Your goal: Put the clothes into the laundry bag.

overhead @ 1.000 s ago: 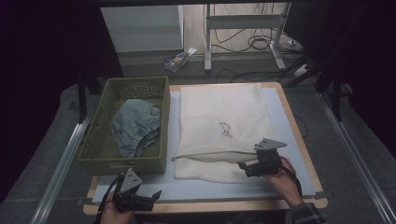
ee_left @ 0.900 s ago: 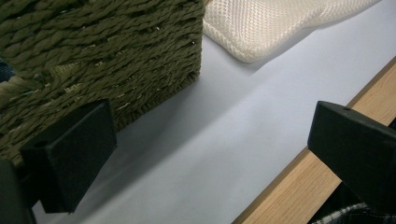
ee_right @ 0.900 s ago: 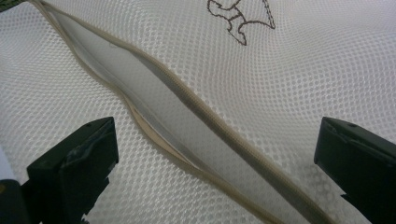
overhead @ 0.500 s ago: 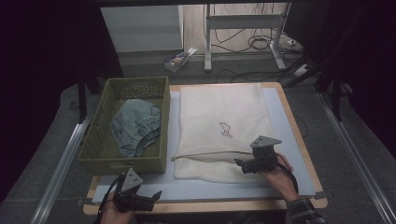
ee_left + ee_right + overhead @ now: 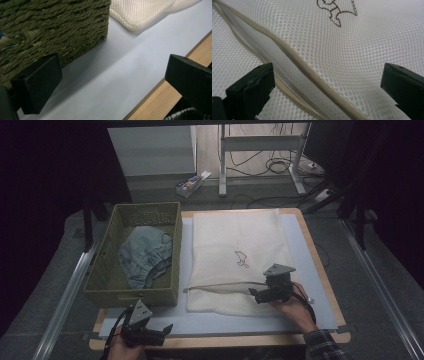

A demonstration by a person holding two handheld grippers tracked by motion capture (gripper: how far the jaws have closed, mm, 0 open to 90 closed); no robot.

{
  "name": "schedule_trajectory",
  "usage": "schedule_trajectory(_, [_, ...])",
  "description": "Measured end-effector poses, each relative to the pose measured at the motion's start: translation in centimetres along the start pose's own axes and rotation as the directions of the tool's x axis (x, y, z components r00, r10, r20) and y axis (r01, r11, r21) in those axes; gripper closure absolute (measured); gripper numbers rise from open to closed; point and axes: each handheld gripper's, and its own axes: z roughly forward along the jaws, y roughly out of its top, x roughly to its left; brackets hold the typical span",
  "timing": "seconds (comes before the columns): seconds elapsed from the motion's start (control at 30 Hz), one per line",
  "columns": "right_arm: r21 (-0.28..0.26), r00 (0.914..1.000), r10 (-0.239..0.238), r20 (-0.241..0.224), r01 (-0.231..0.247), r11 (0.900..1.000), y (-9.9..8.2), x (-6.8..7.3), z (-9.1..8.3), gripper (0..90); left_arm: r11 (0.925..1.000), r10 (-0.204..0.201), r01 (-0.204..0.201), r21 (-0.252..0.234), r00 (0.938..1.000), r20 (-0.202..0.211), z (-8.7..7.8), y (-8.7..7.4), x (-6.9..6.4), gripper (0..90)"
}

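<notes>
A cream mesh laundry bag (image 5: 239, 257) lay flat across the middle of the counter (image 5: 327, 280), its zipper (image 5: 294, 62) partly undone near the front edge. The right gripper (image 5: 260, 295) hovered over that opening, jaws released and straddling the zipper tape. The left gripper (image 5: 152, 332) waited, jaws spread, at the front left corner beside the woven basket (image 5: 172, 250) holding a blue garment (image 5: 142, 255). The bag looked light, limp and snag-prone; the corded zipper edge seemed the firmest place to grip.
</notes>
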Motion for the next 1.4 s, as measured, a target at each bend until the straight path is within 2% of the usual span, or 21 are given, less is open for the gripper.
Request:
schedule_trajectory(0.53, [0.059,0.9993,-0.009,0.037,0.007,0.9983,0.4,-0.3,1.6,0.0,0.9998,0.017,-0.017,0.008,0.9999,-0.001,0.1,0.0,-0.2,0.9])
schedule_trajectory(0.8, [0.066,0.9988,0.003,0.049,-0.006,0.9978,0.7,-0.6,2.1,0.0,0.9997,0.022,-0.022,0.009,0.9998,-0.002,0.1,0.0,-0.2,1.0])
schedule_trajectory(1.03, [0.092,0.9982,-0.013,0.059,0.008,0.9957,0.8,-0.7,2.6,0.0,0.9996,0.024,-0.024,0.012,0.9997,-0.002,0.1,0.1,-0.2,1.0])
schedule_trajectory(1.4, [0.090,0.9946,-0.008,0.103,-0.001,0.9959,1.2,-1.1,3.0,1.9,0.9995,0.029,-0.029,0.013,0.9996,-0.003,0.2,0.1,-0.3,1.0])
